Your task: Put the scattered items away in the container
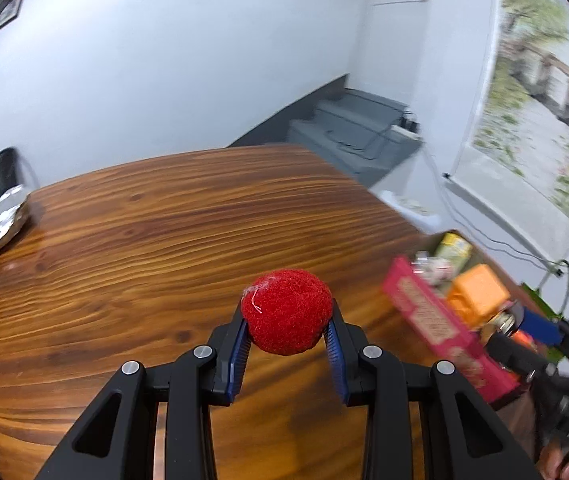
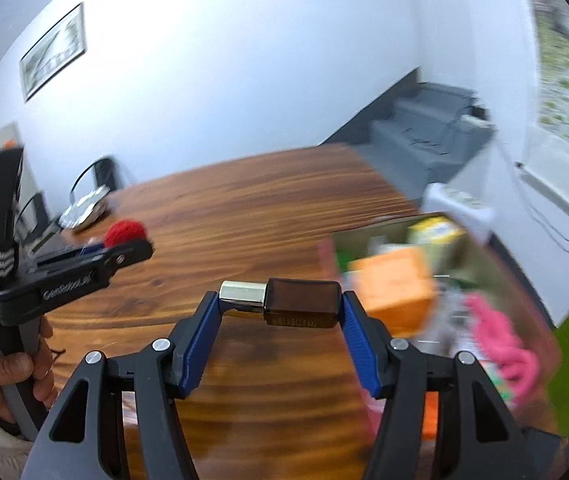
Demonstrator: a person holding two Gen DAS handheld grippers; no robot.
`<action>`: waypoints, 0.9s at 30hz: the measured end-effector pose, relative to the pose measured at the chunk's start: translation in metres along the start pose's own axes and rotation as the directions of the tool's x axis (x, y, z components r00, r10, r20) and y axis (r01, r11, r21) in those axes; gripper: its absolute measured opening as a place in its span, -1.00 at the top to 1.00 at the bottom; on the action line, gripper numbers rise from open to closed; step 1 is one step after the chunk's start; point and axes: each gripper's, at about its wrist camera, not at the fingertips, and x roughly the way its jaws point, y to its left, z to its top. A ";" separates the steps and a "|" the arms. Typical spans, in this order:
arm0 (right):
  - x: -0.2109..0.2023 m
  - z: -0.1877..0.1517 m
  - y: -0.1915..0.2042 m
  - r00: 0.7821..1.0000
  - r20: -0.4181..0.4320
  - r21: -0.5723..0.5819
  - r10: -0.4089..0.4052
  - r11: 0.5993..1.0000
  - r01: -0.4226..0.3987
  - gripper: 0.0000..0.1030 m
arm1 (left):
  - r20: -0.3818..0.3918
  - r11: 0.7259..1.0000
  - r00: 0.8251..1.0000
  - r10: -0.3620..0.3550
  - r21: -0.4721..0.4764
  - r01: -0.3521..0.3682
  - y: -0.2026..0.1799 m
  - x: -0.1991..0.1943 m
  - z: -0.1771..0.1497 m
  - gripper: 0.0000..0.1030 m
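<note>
A fuzzy red ball (image 1: pixel 286 311) is clamped between the blue pads of my left gripper (image 1: pixel 289 326), held above the wooden table (image 1: pixel 172 232). In the right wrist view that same ball (image 2: pixel 125 232) shows at the tip of the left gripper, which a hand (image 2: pixel 0 372) holds at the far left. My right gripper (image 2: pixel 282 304) is shut on a small brown bottle (image 2: pixel 302 301) with a silver cap (image 2: pixel 243 293), lying crosswise between the pads. The container (image 2: pixel 484 248), a box of mixed items, sits blurred on the right, just beyond the bottle.
The box holds an orange block (image 1: pixel 478 292), a pink carton (image 1: pixel 440 320), a green-yellow packet (image 2: pixel 434 232) and pink cord (image 2: pixel 504 344). A foil-wrapped dish (image 1: pixel 0 220) rests at the table's far left corner. Grey steps (image 1: pixel 356 128) lie beyond the table.
</note>
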 end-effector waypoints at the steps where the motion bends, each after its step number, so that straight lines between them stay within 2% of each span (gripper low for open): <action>1: -0.009 0.001 -0.014 1.000 0.014 0.016 -0.024 1.000 0.024 -0.25 | 0.001 1.000 1.000 -0.017 0.012 0.017 -0.012 0.001 0.002 0.30; 7: -0.037 -0.003 -0.088 0.988 0.029 0.113 -0.154 0.982 0.150 -0.25 | -0.002 0.994 0.997 -0.083 0.074 0.083 -0.070 0.012 0.011 0.30; 11: -0.038 -0.011 -0.117 0.984 0.006 0.154 -0.177 0.973 0.174 -0.25 | -0.004 0.986 0.993 -0.116 0.122 0.116 -0.108 0.022 0.019 0.30; 19: -0.033 -0.020 -0.133 0.985 -0.013 0.147 -0.171 0.974 0.171 -0.25 | -0.003 0.969 0.985 -0.172 0.181 0.170 -0.157 0.037 0.032 0.30; 27: -0.024 -0.019 -0.136 0.989 -0.011 0.142 -0.150 0.978 0.150 -0.25 | -0.022 0.958 0.980 -0.198 0.206 0.198 -0.182 0.055 0.038 0.30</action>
